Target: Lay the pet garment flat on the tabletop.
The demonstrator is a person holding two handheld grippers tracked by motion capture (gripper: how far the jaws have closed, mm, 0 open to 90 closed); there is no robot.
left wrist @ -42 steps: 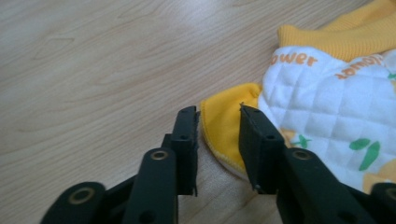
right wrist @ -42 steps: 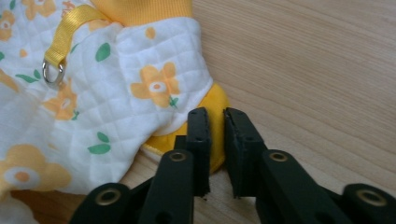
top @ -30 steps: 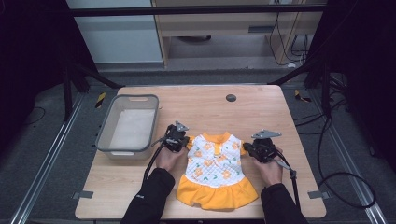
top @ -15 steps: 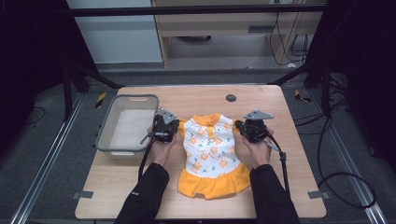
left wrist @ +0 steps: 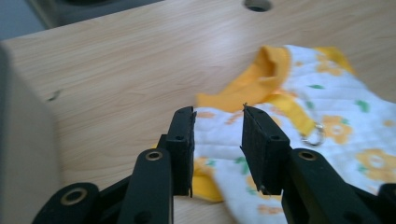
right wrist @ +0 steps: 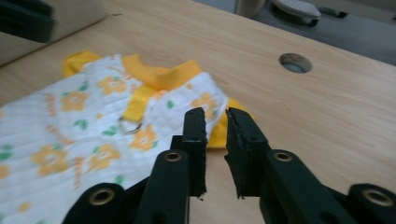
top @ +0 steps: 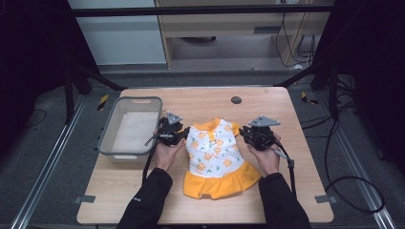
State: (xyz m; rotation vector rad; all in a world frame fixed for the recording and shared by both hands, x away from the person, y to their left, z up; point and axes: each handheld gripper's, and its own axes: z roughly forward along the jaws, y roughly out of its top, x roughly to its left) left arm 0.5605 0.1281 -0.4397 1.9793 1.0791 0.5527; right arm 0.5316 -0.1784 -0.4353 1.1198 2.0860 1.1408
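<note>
on table [top: 200, 98], both hand-held grippers have just opened, releasing dress [top: 215, 152]

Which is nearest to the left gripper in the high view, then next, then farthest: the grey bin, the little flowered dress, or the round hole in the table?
From the left gripper:
1. Flowered dress, right beside it, at its shoulder.
2. Grey bin, just to its other side, by the table's left edge.
3. Round hole, farther back toward the table's far edge.
</note>
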